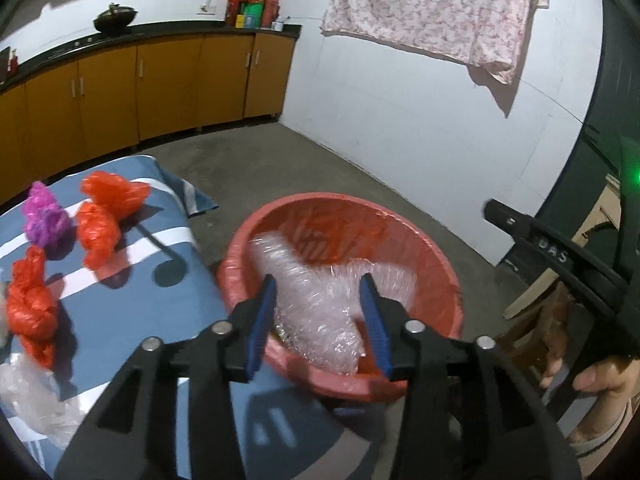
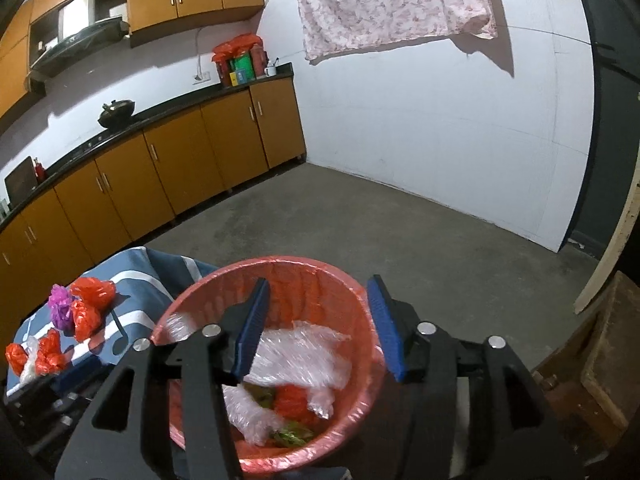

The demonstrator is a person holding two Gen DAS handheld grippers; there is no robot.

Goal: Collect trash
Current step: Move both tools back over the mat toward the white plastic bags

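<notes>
Crumpled plastic trash is what this job turns on: a clear, crinkled sheet of film (image 1: pixel 316 312) lies blurred inside the round red plastic bin lined with a red bag (image 1: pixel 432 248), seen between the blue pads of the left gripper (image 1: pixel 322 324). The pads stand apart and press on nothing, so the film looks free, dropping or settling into the bin. The right gripper (image 2: pixel 320 326) hangs over the same bin in the lower middle of its frame, jaws likewise apart and empty; below it lie more clear film, a red wad and some green scraps.

The waiting pieces sit at the left of both views: several knotted orange-red plastic bags (image 1: pixel 100 232), a purple plastic wad (image 1: pixel 46 220) and a loose clear bag (image 1: pixel 36 396). I judge them all very light, soft and springy, slippery where smooth, not fragile. A pinch across the densest knot or bunch should hold best; a loose flap may slide out.

They rest on a blue cloth with white stripes and a music-note print (image 1: pixel 132 308), which could snag or lift. The bin stands just beside it. Beyond are a bare grey concrete floor (image 2: pixel 360 220), orange cabinets (image 2: pixel 180 160) under a dark counter, white walls and a hanging pink floral cloth (image 2: pixel 392 0).
</notes>
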